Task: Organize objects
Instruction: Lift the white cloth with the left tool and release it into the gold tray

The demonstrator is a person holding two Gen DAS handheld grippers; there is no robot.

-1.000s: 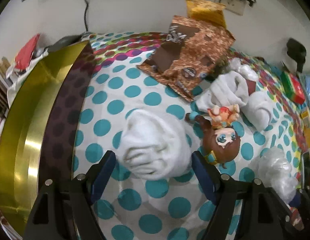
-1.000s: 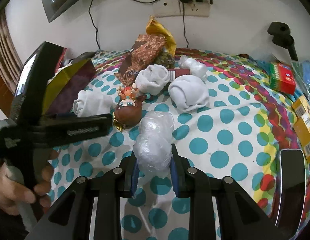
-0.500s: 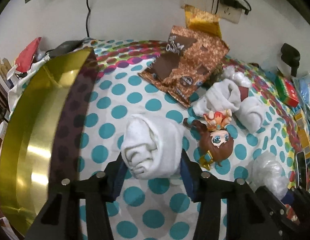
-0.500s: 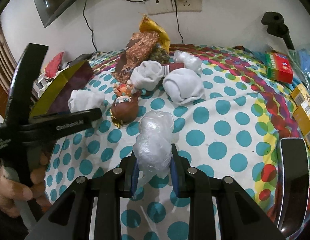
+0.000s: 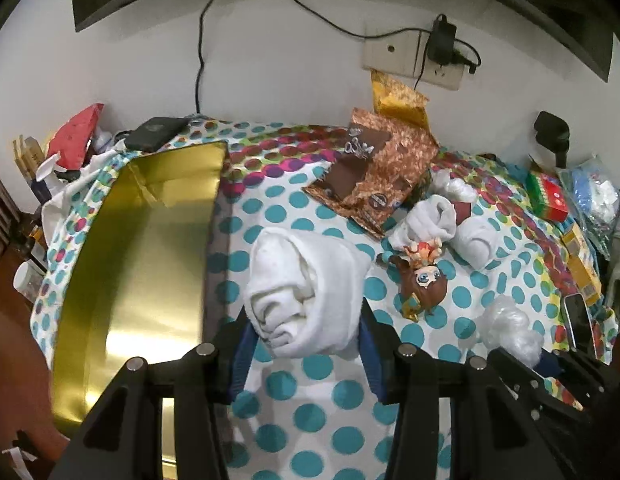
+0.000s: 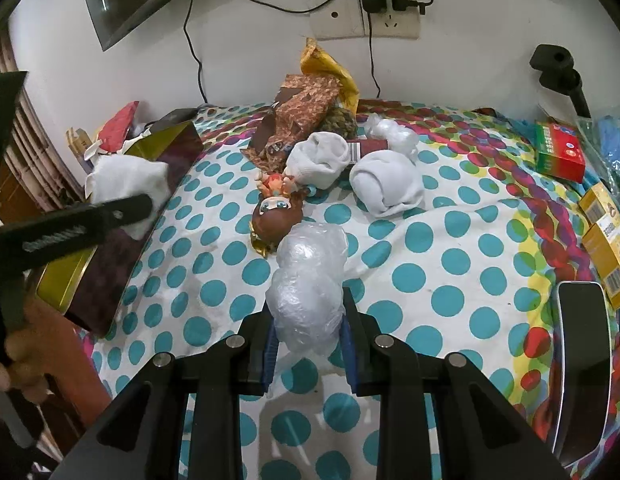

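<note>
My left gripper (image 5: 305,340) is shut on a rolled white sock (image 5: 305,288) and holds it above the polka-dot cloth, beside the open gold-lined box (image 5: 145,264). In the right wrist view the sock (image 6: 129,184) hangs at the box's (image 6: 109,268) right wall. My right gripper (image 6: 307,344) is shut on a crumpled clear plastic bundle (image 6: 310,284), just above the cloth. A brown-haired doll (image 6: 275,216) lies just beyond the bundle; it also shows in the left wrist view (image 5: 424,280).
Two more rolled socks (image 6: 318,158) (image 6: 386,184), a second plastic wad (image 6: 392,134) and brown snack bags (image 6: 297,120) lie at the back. A red-green box (image 6: 560,156), yellow boxes (image 6: 606,236) and a phone (image 6: 582,368) lie at right. Clutter sits beyond the box at left.
My left gripper shut on the white sock, lifted it off the cloth and moved it left toward the gold box. My right gripper kept hold of the plastic bundle and rose slightly.
</note>
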